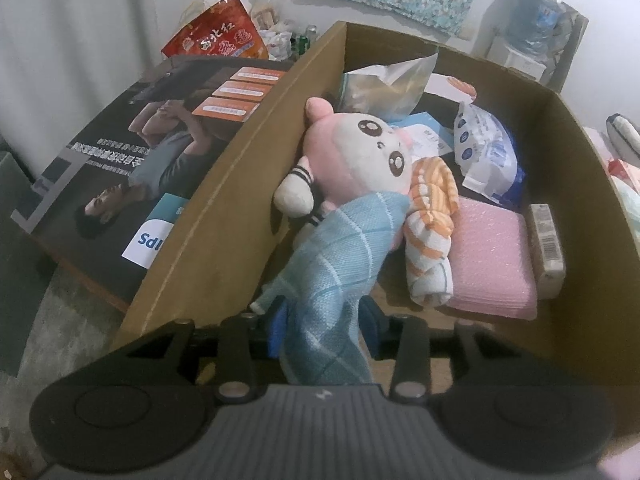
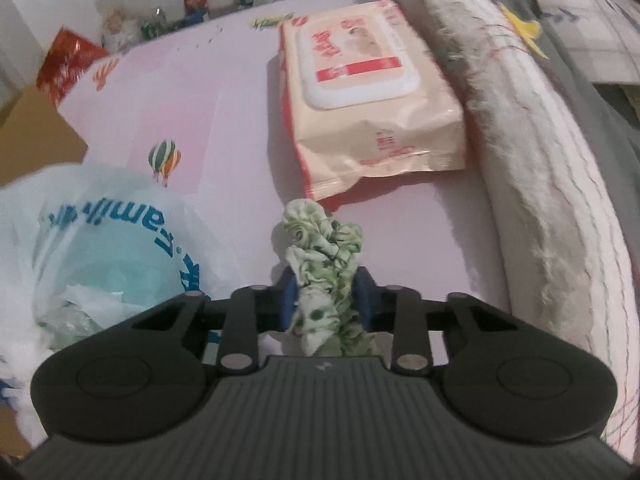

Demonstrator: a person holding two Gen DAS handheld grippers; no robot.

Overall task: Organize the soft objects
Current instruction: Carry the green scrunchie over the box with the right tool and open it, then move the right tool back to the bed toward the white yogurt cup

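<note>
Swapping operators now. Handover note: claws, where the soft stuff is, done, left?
Left claw: blue checked cloth between its fingers, over the cardboard box; grip looks loose.
Right claw: shut on the green patterned cloth, above the pink sheet.
Done: pink plush toy, orange striped cloth and pink pad are in the box.
Left: drop the blue cloth in, box the green one. Wet wipes pack and plastic bag lie on the sheet; probably next.
</note>
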